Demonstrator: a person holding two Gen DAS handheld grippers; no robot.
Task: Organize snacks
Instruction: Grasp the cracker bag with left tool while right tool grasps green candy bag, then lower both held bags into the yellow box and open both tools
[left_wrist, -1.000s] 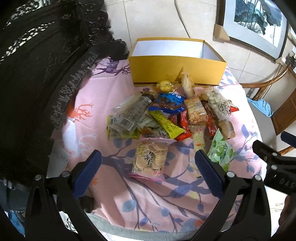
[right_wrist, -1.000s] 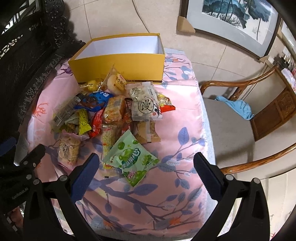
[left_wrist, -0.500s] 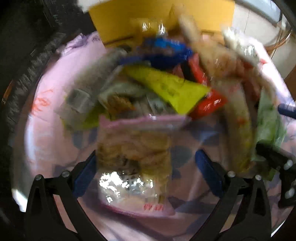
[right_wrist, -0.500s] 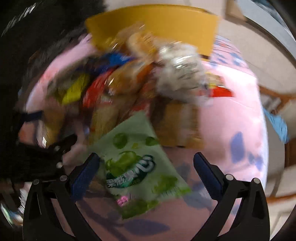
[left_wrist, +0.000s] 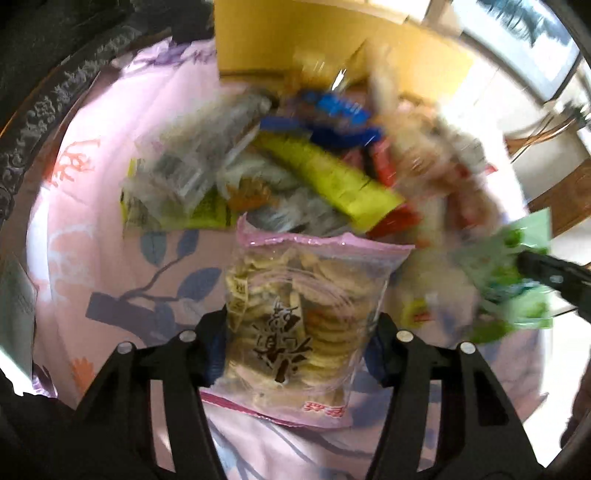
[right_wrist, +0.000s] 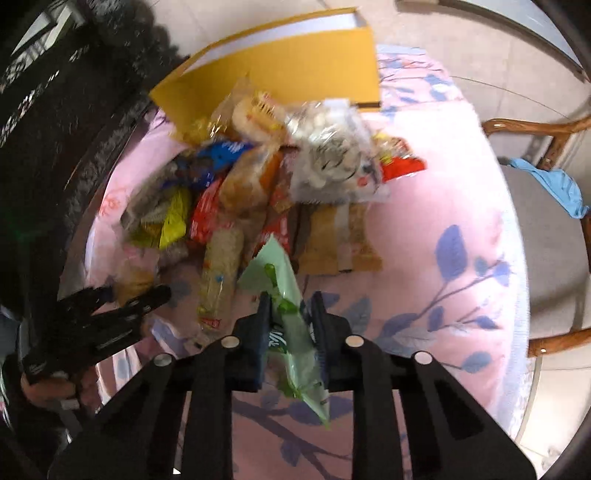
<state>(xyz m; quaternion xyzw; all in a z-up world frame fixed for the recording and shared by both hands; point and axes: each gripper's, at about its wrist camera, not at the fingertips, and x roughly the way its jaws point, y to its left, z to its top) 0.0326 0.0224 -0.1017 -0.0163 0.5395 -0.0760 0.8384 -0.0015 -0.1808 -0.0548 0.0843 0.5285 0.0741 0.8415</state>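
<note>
Holding, left gripper (left_wrist: 297, 341): fingers closed on cracker bag (left_wrist: 303, 314), lower centre.
Right gripper (right_wrist: 290, 325): fingers pinching green packet (right_wrist: 291, 332), lower centre.
Yellow box (right_wrist: 288, 70): top, behind snack pile (right_wrist: 258, 184).

Both wrist views close above the snack pile (left_wrist: 314, 177), facing the yellow box (right_wrist: 295, 70), sharing both

The right gripper (right_wrist: 290, 332) pinches a green snack packet (right_wrist: 291, 328) edge-on between its blue pads, near the front of a pink floral tablecloth (right_wrist: 436, 206). Beyond it a heap of snack packets (right_wrist: 266, 184) lies against a yellow cardboard box (right_wrist: 280, 74). The left gripper (right_wrist: 125, 299) is at the near left, a wooden chair (right_wrist: 554, 236) at the right.
</note>
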